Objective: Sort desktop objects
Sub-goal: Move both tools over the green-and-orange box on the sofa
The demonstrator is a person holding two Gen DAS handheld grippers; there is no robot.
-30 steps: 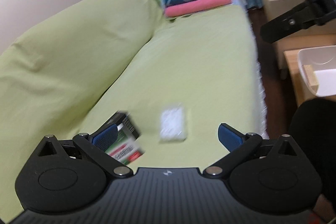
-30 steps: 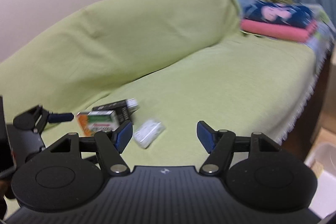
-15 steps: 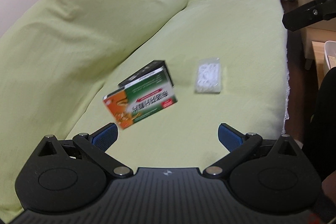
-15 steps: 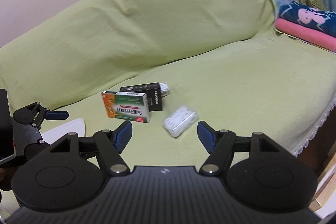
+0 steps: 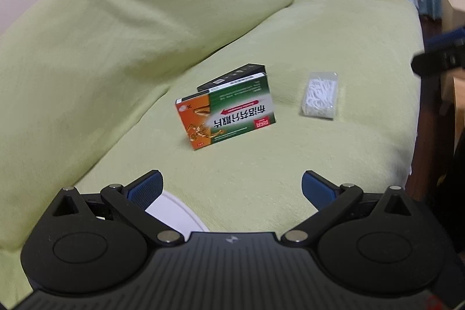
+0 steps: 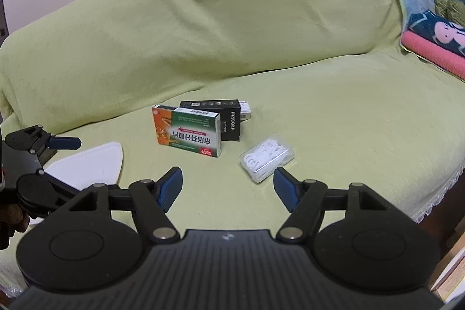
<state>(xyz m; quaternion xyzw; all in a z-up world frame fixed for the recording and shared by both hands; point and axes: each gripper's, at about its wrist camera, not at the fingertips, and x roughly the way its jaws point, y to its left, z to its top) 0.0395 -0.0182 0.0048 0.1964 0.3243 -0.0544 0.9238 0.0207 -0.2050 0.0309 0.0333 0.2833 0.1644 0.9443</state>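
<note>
Both my left gripper point(image 5: 232, 188) and right gripper point(image 6: 228, 186) hover with fingers spread, empty. On the green-covered sofa point(image 6: 334, 118), the green-and-orange cardboard box point(image 6: 189, 134) leans against a black box point(image 6: 223, 118); the clear plastic case point(image 6: 267, 157), perhaps holding floss picks, lies beside them.

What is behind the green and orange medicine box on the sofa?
A black box stands directly behind the medicine box, partly covered by it. Something white pokes out past the black box; what it is cannot be told.
</note>
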